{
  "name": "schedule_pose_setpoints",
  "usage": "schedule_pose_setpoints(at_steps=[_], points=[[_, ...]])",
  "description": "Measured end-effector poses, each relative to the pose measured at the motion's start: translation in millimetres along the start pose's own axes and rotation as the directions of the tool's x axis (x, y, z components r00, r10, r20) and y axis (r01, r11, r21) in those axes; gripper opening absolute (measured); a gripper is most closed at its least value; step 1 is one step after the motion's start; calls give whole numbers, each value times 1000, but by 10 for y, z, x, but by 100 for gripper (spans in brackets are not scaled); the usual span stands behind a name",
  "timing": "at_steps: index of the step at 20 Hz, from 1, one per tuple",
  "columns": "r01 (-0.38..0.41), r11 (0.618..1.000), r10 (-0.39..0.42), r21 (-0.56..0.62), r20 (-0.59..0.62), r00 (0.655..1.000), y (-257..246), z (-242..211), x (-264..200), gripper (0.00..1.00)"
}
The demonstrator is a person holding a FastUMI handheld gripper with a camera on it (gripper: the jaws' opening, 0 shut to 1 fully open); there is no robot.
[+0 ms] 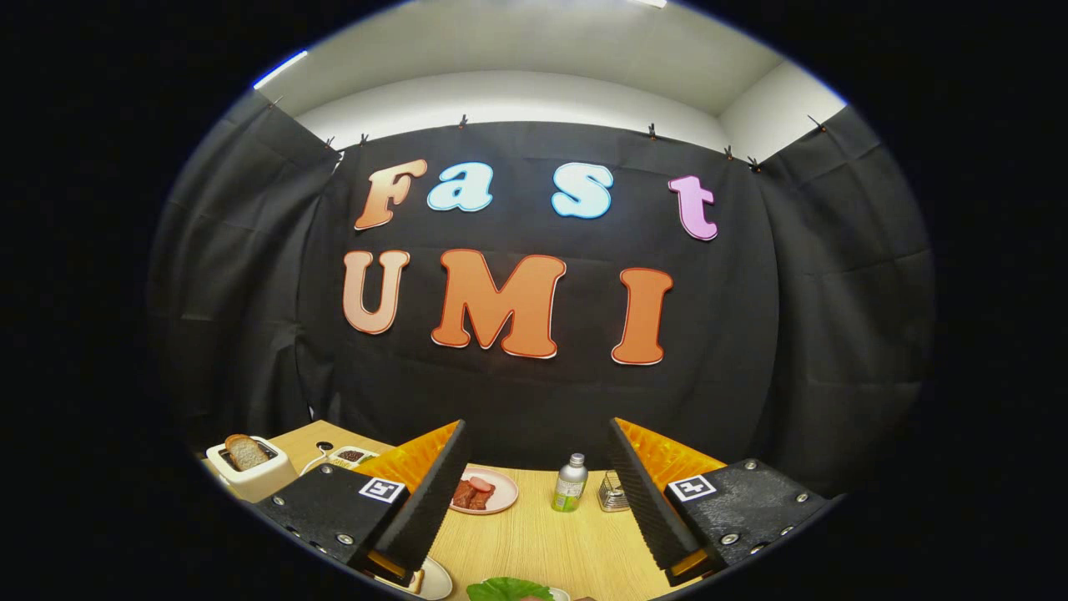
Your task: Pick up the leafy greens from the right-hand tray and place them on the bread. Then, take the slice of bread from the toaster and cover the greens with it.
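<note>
The gripper (534, 501) hangs above the wooden table (542, 534) with fingers spread wide and empty. The leafy greens (509, 589) lie just below the fingertips at 6 o'clock; they look light, limp and tearable, best pinched at a thick fold. The bread slice (244, 452) stands in the toaster (250, 476) at 9 o'clock, stiff but crumbly.

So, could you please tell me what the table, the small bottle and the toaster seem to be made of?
With the gripper open above it, the table looks like pale wood or laminate, with fine matte grain lines. The bottle seems brushed metal: silvery sheen, green label. The toaster appears cream plastic or painted metal, smooth and slightly glossy.
</note>
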State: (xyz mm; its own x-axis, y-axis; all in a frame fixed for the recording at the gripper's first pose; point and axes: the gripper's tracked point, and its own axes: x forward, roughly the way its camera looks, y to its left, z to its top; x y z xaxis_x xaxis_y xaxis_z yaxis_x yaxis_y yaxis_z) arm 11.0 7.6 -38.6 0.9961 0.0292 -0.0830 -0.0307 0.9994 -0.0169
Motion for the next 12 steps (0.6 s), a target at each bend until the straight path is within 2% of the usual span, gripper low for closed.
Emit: schedule_pose_setpoints(at_steps=[7, 12], points=[[-11, 1000, 12, 7, -202, 979, 7, -828, 20, 99], [-67, 998, 58, -7, -394, 917, 137, -1523, -77, 98]])
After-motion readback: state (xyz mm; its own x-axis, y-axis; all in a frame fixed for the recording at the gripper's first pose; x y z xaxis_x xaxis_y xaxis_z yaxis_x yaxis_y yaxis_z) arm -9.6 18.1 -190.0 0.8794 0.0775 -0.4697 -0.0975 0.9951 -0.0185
